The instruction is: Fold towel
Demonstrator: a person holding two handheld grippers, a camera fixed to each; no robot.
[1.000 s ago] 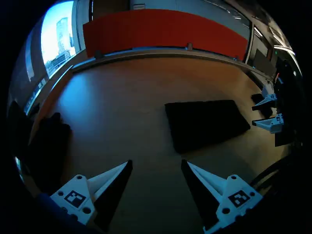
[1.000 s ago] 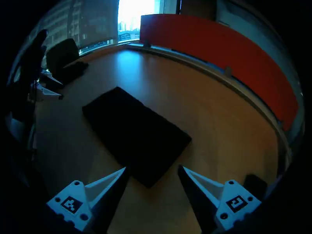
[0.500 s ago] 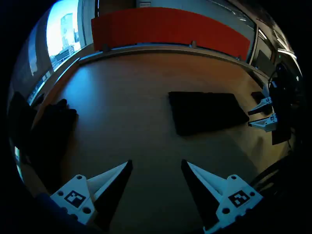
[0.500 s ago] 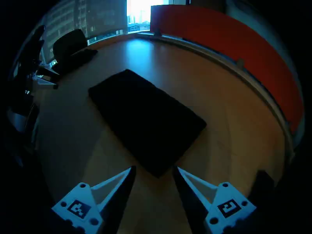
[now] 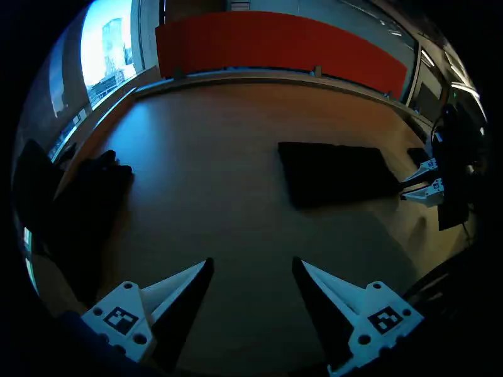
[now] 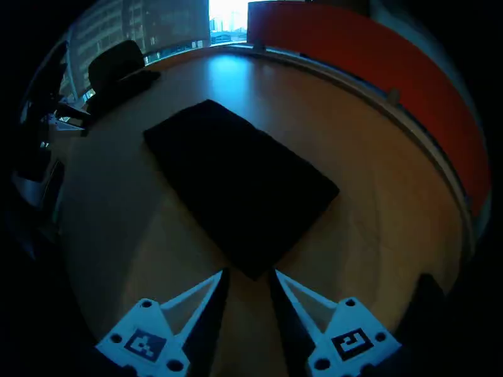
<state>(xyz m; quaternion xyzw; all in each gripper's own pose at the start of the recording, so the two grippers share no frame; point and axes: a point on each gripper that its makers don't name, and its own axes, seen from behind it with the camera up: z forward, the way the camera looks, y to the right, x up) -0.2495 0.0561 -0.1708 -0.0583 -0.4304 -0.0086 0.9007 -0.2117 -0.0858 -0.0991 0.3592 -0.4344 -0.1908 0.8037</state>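
Observation:
A dark towel lies flat on the wooden table as a folded rectangle. My right gripper sits low at the towel's near corner, which pokes in between the fingertips. The jaws are narrowed, with a gap still showing between them. In the left gripper view the same towel lies far ahead to the right, with the right gripper at its right edge. My left gripper hangs open over bare table, well short of the towel, with nothing between its fingers.
A red partition runs along the table's far edge. A dark chair stands at the left, below a bright window. A person in dark clothes holds the right gripper. A small dark object lies near the table's edge.
The right gripper has moved forward and down to the towel's near corner, and its jaws have narrowed. The left gripper has drawn back a little and stays open.

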